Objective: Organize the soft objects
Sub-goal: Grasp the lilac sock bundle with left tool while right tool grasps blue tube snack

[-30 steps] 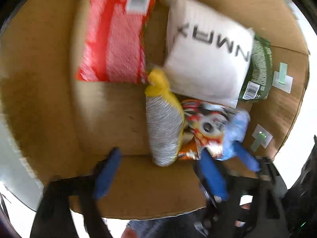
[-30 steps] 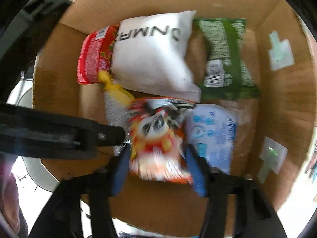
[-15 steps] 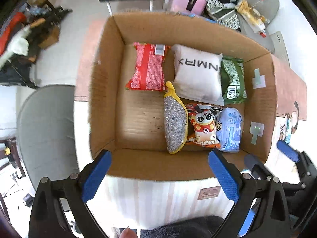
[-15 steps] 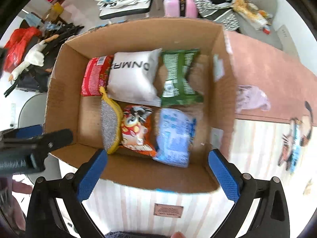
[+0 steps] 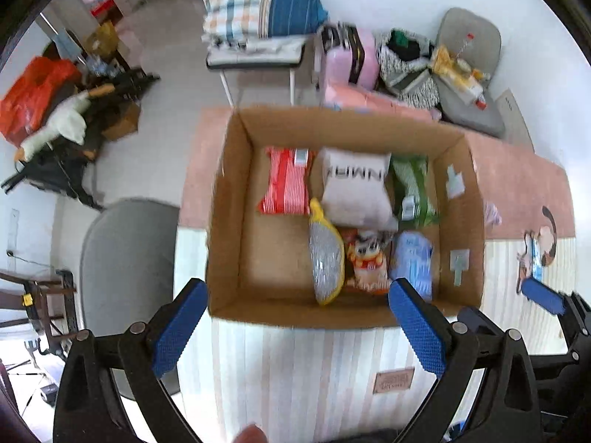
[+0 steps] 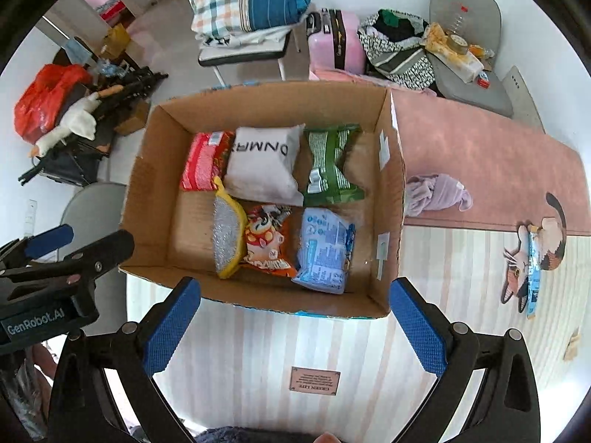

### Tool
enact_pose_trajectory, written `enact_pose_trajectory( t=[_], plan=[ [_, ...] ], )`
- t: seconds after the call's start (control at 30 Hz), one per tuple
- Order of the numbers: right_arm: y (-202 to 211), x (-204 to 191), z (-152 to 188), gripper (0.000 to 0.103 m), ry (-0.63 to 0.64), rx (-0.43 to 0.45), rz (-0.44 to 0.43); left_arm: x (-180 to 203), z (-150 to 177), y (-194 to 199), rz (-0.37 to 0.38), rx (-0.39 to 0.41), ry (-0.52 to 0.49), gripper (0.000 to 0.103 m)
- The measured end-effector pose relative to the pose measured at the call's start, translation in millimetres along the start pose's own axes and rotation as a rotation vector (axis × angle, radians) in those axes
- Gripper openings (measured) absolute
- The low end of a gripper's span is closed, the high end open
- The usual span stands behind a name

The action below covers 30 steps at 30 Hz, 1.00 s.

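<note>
An open cardboard box (image 6: 391, 199) (image 5: 225, 214) stands on the table. Inside lie a red packet (image 6: 201, 166), a white pillow pack (image 6: 264, 166), a green packet (image 6: 330, 164), a yellow-edged silver sponge (image 6: 226, 234), an orange cartoon snack bag (image 6: 267, 240) and a light blue pack (image 6: 325, 249). A lilac cloth (image 6: 436, 193) lies on the table right of the box. My left gripper (image 5: 295, 328) and right gripper (image 6: 293, 325) are both open and empty, held above the box's near edge.
A cat-shaped mat with a small blue stick pack (image 6: 533, 258) lies at the table's right. The table has a pink cloth (image 6: 487, 155) at the back. Behind it stand chairs, a pink suitcase (image 6: 334, 42) and piled bags. A grey chair (image 5: 125, 258) stands left.
Both grippers have pulled up and back out of the box. The right gripper let go of the orange snack bag, which now lies in the box.
</note>
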State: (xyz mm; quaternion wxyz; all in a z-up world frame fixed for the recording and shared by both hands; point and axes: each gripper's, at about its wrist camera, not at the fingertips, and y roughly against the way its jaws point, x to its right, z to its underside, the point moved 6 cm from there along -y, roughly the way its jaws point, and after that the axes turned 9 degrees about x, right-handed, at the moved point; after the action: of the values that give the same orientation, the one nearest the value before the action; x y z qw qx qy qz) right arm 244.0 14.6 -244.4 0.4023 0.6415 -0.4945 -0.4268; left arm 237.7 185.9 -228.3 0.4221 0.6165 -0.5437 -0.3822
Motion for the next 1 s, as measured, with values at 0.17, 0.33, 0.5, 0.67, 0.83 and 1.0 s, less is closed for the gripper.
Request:
enact_pose_trajectory(
  t=[0.17, 0.33, 0.5, 0.67, 0.83, 1.0],
  plan=[
    [26, 33, -8, 0.103, -0.071, 0.100, -0.022, 25, -21, 10, 0.014, 0.064, 0.011, 0.100],
    [40, 97, -9, 0.103, -0.144, 0.140, 0.033, 80, -45, 4, -0.009, 0.107, -0.070, 0.100],
    [37, 188, 0, 0.103, -0.263, 0.091, 0.119, 177, -71, -21, -0.050, 0.103, -0.343, 0.100],
    [19, 283, 16, 0.103, -0.369, 0.011, 0.204, 287, -71, -68, -0.114, 0.072, -0.743, 0.100],
    [-10, 370, 37, 0.103, -0.447, -0.087, 0.267, 345, -48, -133, -0.205, -0.010, -1.005, 0.100],
    [-44, 426, 58, 0.103, -0.494, -0.194, 0.285, 366, -20, -196, -0.213, -0.179, -1.107, 0.100]
  ],
)
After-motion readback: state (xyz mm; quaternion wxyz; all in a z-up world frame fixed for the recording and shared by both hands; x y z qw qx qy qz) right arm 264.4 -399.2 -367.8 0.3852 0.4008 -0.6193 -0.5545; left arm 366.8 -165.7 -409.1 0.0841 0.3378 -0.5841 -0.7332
